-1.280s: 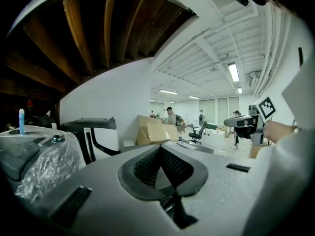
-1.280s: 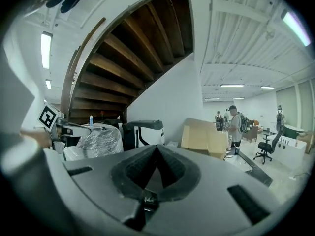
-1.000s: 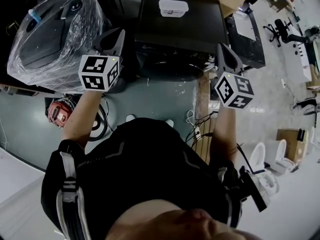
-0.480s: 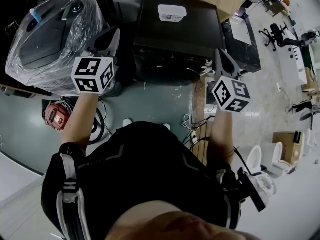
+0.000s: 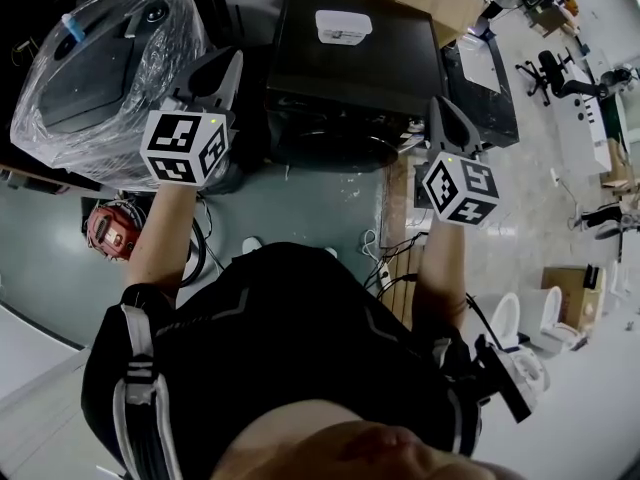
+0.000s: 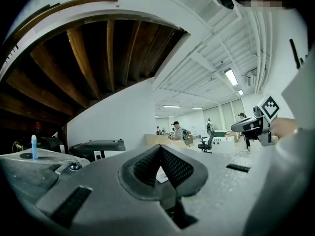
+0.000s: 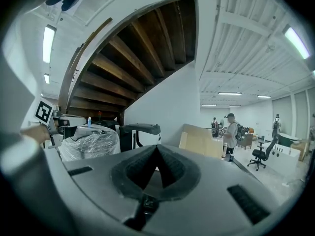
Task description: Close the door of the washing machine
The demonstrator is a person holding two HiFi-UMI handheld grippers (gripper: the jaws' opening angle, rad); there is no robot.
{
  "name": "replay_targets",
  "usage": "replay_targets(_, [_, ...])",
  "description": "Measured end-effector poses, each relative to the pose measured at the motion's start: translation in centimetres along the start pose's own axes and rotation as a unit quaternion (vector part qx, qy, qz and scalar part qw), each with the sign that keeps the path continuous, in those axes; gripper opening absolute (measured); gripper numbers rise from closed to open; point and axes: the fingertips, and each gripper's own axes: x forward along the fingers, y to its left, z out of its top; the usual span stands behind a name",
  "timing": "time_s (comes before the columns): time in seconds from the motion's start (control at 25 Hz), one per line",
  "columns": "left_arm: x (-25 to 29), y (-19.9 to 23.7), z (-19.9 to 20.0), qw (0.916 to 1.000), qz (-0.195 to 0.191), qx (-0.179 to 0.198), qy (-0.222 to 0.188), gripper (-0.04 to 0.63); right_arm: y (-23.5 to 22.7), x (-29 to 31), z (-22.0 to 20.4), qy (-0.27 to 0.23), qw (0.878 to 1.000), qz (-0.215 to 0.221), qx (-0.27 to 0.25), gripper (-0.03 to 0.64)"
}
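Washing machine [image 5: 350, 68] sits low, straight ahead; its door [image 5: 338, 146], on the front face, is hard to read from above. Left hand-held gripper [image 5: 222, 68] and right hand-held gripper [image 5: 441, 110] both closed, empty. Suggest pushing door squarely with closed tips until latched.

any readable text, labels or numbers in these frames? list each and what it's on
No text can be read in any view.
White label on top of the washing machine: print too small to read.
Cubes on the left gripper and right gripper: black-and-white square markers only, no letters or digits.
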Motion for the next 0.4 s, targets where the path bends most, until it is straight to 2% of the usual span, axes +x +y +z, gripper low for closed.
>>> replay_targets(0.4, [-1.2, -0.8, -0.6, 0.9998, -0.009, -0.017, 0.001, 0.005, 0.4, -0.4, 0.3, -0.006, 1.0, -0.002, 0.009, 0.005])
